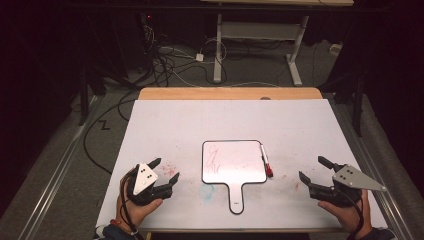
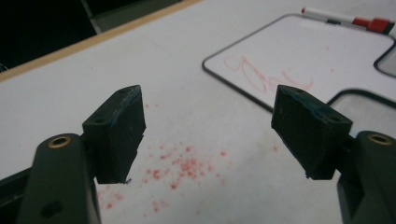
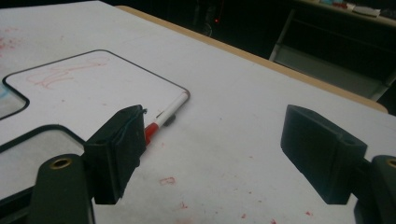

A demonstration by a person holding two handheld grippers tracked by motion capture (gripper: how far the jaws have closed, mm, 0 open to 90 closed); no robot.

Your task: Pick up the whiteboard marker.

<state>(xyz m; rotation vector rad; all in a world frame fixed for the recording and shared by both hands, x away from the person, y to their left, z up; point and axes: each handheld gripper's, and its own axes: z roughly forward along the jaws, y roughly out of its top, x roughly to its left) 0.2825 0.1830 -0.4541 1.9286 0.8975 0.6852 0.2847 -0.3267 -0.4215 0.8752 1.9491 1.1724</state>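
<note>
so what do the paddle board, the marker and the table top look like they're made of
Paddle board: smooth, glossy white dry-erase face, likely laminate, with a dark rim, probably plastic. It carries faint red scribbles. Marker: white barrel and red cap, seemingly plastic. Table top: matte white sheet stained red, over a wood-coloured edge at the far side.

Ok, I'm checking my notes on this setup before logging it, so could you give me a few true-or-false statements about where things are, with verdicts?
1. The marker lies along the right edge of the paddle whiteboard. True.
2. The left hand-held gripper is shut on the marker. False: its jaws are open and hold nothing.
3. Red scribbles mark the whiteboard. True.
4. The whiteboard's handle points away from the person. False: it points toward the person.
5. The right hand-held gripper is open. True.
</note>
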